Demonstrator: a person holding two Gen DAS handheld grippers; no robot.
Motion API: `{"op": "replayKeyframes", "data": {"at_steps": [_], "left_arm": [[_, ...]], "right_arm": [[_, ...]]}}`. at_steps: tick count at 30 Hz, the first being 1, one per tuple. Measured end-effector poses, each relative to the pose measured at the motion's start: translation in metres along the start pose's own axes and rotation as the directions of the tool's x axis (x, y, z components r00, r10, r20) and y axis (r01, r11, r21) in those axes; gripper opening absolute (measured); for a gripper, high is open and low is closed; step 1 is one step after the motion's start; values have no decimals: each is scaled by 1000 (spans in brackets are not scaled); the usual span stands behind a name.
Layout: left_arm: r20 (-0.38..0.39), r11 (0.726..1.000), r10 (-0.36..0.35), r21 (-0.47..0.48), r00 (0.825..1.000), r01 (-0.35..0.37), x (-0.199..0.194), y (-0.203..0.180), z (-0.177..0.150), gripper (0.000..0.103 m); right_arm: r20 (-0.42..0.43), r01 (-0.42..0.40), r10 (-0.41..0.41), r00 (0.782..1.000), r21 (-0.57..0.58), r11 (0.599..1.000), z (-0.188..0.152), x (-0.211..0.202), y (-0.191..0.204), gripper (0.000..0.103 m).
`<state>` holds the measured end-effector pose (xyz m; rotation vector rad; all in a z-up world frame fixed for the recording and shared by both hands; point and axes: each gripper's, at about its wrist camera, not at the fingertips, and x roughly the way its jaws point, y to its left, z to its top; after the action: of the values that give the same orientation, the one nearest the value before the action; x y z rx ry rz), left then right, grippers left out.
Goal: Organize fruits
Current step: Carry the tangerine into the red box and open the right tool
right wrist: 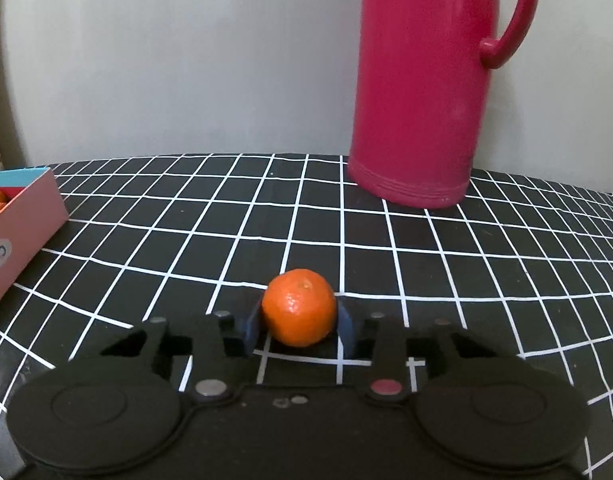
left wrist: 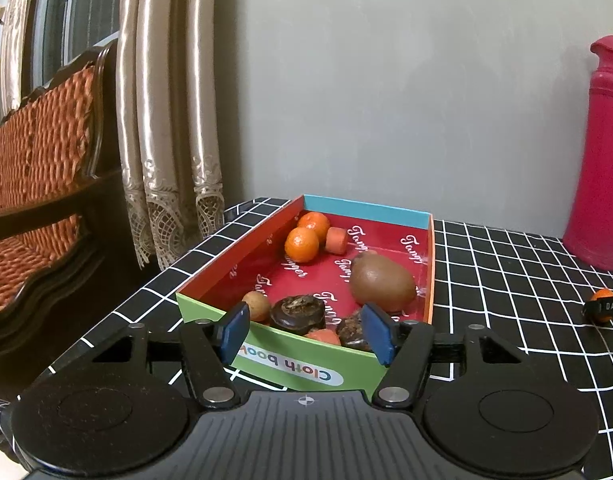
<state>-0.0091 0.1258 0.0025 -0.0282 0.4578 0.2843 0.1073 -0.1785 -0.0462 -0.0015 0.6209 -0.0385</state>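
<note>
open: checked cloth (right wrist: pixel 234 216) | blocked: red flask (right wrist: pixel 422 92), box (right wrist: pixel 22 224)

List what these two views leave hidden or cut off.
- Left wrist: the box's near wall and the left gripper's fingers hide parts of the dark fruits and the carrot piece.
- Left wrist: the jug is cut by the right edge.
- Right wrist: the right gripper's pads sit mostly behind the orange; the jug's top is cut off; the box is mostly out of frame.
</note>
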Motion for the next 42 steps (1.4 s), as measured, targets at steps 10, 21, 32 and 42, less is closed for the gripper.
{"op": "replayKeyframes", "data": {"at_steps": [10, 21, 32, 42], "left_arm": [[2, 999, 17, -30, 1000, -17, -1, 10, 0, 65], [-25, 996, 53, -77, 998, -54, 3, 32, 0, 67], [-39, 989, 82, -117, 996, -86, 6, 62, -2, 68], [-54, 985, 103, -137, 993, -109, 11, 79, -6, 69]], "right_arm": [[57, -65, 66, 996, -27, 998, -4, -23, 16, 38], [80, -247, 256, 963, -110, 963, 11, -60, 81, 38], [49, -402, 427, 903, -255, 879, 28, -73, 189, 38], [0, -450, 474, 881, -310, 837, 26, -63, 239, 38]]}}
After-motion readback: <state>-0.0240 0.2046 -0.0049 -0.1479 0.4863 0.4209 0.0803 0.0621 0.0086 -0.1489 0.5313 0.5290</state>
